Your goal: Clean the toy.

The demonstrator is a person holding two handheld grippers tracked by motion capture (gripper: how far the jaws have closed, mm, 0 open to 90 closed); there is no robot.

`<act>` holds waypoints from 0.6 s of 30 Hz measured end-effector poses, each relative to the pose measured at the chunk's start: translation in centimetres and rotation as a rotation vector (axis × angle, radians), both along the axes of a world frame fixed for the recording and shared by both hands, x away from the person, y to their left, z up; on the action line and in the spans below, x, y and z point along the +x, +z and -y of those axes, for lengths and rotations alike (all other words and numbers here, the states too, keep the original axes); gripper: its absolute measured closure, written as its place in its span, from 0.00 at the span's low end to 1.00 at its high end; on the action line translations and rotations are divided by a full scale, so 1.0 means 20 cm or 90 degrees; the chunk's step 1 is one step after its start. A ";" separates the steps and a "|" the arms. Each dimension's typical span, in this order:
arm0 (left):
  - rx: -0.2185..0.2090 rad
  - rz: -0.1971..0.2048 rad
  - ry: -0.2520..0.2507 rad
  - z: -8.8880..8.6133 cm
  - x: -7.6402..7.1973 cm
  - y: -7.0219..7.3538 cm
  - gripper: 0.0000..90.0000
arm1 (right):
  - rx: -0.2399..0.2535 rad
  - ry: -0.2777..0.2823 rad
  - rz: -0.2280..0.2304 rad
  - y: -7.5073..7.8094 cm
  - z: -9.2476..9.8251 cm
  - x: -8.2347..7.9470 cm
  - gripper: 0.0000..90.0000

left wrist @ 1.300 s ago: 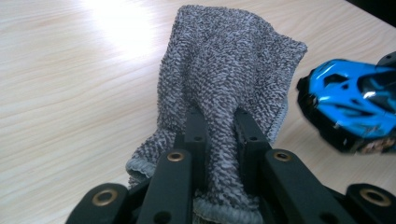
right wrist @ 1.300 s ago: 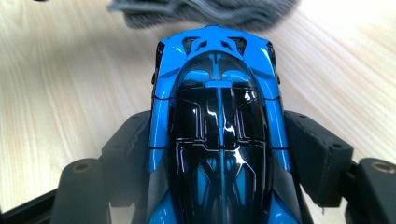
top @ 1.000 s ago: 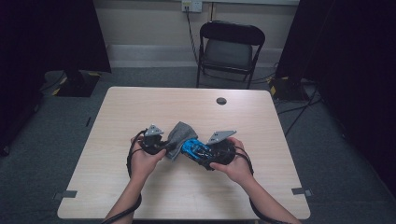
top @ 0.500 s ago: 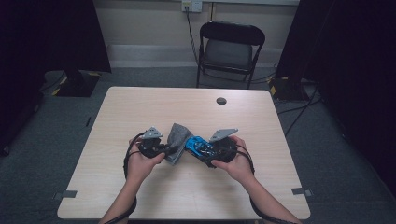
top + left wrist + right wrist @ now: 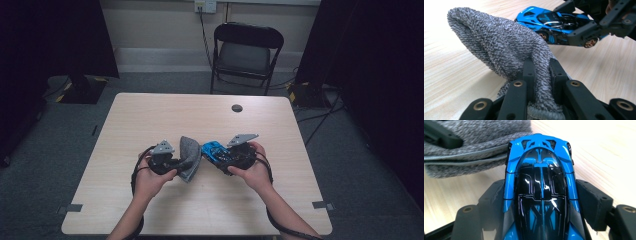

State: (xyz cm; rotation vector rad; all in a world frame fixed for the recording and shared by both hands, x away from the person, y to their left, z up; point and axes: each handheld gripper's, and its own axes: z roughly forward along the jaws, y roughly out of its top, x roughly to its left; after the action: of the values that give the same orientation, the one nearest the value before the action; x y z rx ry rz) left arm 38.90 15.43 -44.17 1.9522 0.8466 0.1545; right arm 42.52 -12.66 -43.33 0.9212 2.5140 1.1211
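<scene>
High view: above the table point(image 5: 150, 120), the left gripper point(image 5: 176, 162) is holding a grey cloth point(image 5: 190, 155) just beside a blue toy car point(image 5: 215, 150) that the right gripper point(image 5: 220, 155) is carrying.

Left gripper view: the jaws are pinching the cloth point(image 5: 506, 47) tight; the car point(image 5: 554, 23) is sitting beyond it, apart.

Right gripper view: the jaws are clamping the car point(image 5: 540, 182) by its flanks, cloth point(image 5: 474, 142) near its end.

Judged step: wiping the car. Next, the cloth must be brought onto the bodywork.

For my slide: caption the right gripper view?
Right hand-held gripper clamps a blue toy car beside a grey cloth.
</scene>
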 end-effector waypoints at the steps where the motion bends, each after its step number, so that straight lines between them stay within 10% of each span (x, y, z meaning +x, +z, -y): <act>1: 0.001 -0.001 -0.002 0.00 0.00 0.00 0.87 | 0.002 -0.005 -0.001 0.00 0.01 0.01 0.31; 10: 0.013 0.008 0.025 -0.10 -0.01 0.03 0.87 | 0.024 -0.031 -0.003 0.02 0.09 0.05 0.31; 18: 0.023 0.017 0.127 -0.19 0.08 0.06 0.87 | 0.050 -0.004 -0.001 0.05 0.09 0.00 0.31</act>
State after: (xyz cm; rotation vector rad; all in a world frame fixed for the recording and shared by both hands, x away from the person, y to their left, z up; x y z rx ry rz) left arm 40.43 19.26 -42.91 1.8924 1.0261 0.3148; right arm 42.55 -14.37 -42.30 0.9501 2.4820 1.2244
